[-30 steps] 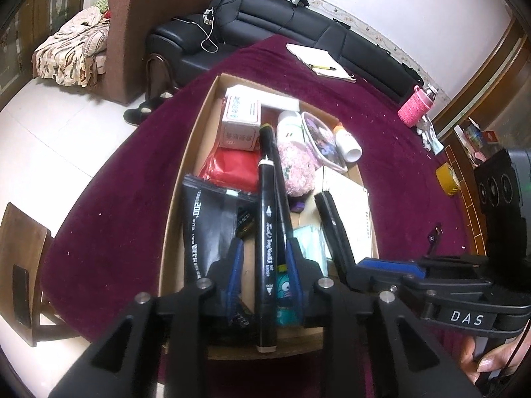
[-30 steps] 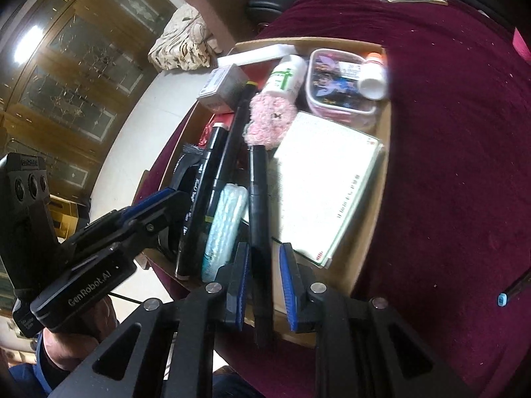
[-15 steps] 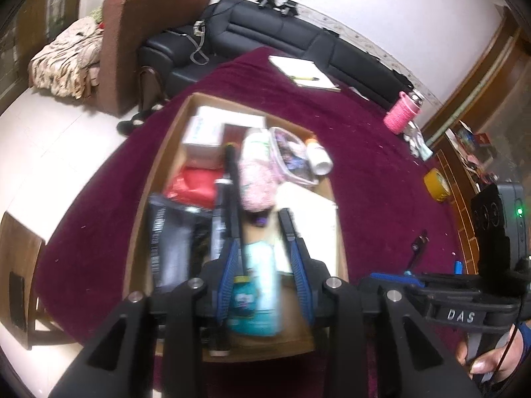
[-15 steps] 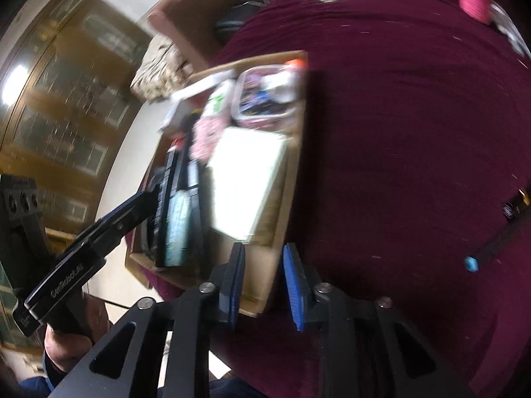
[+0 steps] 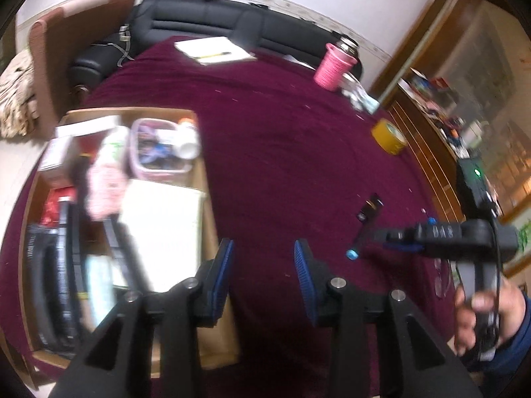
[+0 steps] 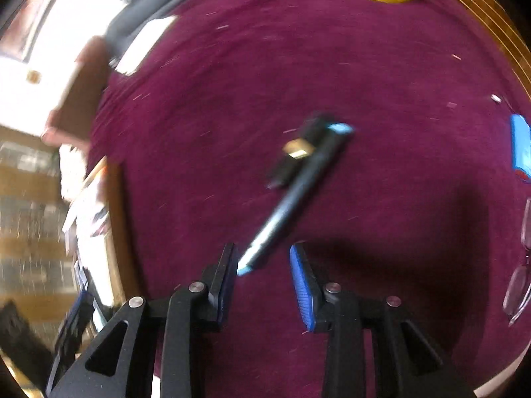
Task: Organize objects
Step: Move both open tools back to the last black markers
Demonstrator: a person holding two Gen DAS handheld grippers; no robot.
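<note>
A black marker (image 6: 298,192) with light blue ends lies on the maroon cloth; its near tip sits between the fingers of my right gripper (image 6: 264,267), close to the left pad and not pressed. Those jaws are opening. A short black piece with a gold band (image 6: 292,157) lies beside the marker. My left gripper (image 5: 264,265) hangs over the cloth just right of the cardboard box (image 5: 217,335); its jaws are opening with nothing between them. The box holds several markers, a white booklet (image 5: 162,219) and a clear tub (image 5: 159,152). In the left wrist view a hand holds the right gripper (image 5: 395,237) by the marker (image 5: 360,240).
A yellow tape roll (image 5: 388,136), a pink cup (image 5: 333,66) and a notepad with a pencil (image 5: 212,49) lie farther out on the cloth. A blue object (image 6: 521,146) and glasses (image 6: 519,265) lie at the right edge. A black sofa (image 5: 212,20) stands behind.
Both grippers let go of the markers they held in the box and opened. Both swung right off the box, the right one onto the cloth up to the loose marker.
</note>
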